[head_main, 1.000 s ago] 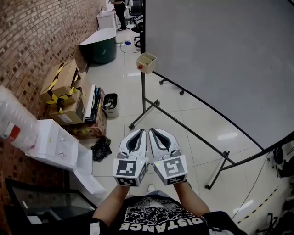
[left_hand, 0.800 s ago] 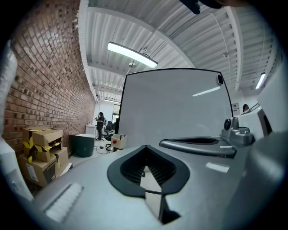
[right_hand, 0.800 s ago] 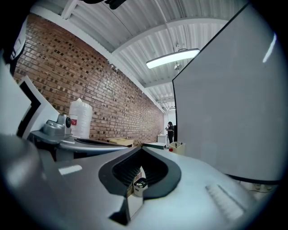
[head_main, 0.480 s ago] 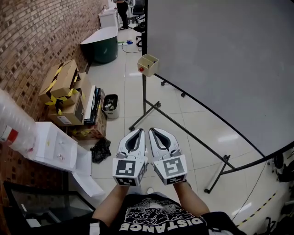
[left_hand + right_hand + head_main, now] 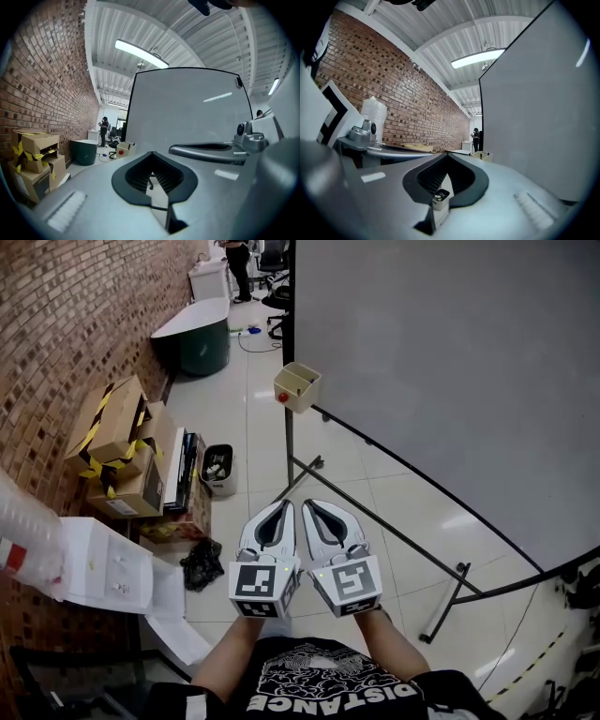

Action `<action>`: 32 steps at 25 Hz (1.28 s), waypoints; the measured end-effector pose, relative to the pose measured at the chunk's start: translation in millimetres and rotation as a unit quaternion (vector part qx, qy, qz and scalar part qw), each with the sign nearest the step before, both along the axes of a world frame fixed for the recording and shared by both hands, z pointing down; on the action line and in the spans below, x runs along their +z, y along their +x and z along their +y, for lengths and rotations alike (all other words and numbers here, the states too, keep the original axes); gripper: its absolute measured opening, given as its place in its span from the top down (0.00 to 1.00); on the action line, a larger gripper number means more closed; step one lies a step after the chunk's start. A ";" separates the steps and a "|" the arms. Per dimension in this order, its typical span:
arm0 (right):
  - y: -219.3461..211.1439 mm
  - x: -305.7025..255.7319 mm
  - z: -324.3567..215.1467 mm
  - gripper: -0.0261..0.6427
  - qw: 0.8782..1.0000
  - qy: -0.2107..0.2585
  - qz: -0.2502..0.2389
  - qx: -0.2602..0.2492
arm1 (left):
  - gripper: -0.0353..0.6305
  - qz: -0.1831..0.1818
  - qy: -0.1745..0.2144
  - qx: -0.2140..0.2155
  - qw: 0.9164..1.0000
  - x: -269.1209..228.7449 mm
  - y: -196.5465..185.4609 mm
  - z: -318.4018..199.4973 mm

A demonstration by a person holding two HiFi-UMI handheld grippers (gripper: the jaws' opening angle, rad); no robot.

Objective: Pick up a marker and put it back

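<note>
Left tool and right tool closed, empty; contents of box on whiteboard stand too small to tell.

This looks like a converted industrial workspace, part lab and part office: a long brick wall, a glossy tiled floor and a corrugated metal ceiling with strip lights. A large whiteboard on a floor stand, taped cardboard boxes stacked along the wall and office chairs at the far end fit that.
</note>
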State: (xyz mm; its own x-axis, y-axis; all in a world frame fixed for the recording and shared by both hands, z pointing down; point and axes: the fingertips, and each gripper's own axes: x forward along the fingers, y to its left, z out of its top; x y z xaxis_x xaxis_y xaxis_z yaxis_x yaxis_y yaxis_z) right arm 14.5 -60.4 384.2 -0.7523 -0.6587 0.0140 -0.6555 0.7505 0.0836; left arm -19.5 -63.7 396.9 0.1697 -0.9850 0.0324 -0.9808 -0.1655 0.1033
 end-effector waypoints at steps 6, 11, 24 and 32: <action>-22.0 1.3 -54.5 0.96 1.000 -0.003 0.004 0.011 | 0.94 0.003 -0.009 0.008 1.000 -2.4 -20.9 -57.3; -40.4 -0.7 -97.4 0.96 1.000 -0.006 0.006 0.023 | 0.94 0.003 -0.009 0.022 1.000 -5.7 -37.4 -100.5; -81.4 -2.9 -184.3 0.96 0.998 -0.003 0.003 0.055 | 0.94 0.000 -0.008 0.051 0.999 -8.4 -76.7 -184.6; -88.8 6.1 -229.8 0.95 0.996 -0.006 0.004 0.086 | 0.94 -0.004 -0.012 0.073 0.997 -5.1 -86.8 -223.5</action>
State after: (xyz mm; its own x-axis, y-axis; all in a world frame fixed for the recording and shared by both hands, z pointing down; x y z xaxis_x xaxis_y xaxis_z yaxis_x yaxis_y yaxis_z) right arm -74.3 -290.2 390.3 -0.6287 -0.7771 0.0276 -0.7735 0.6286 0.0809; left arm -106.3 -287.2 391.8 0.3105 -0.9488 0.0578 -0.9472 -0.3038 0.1022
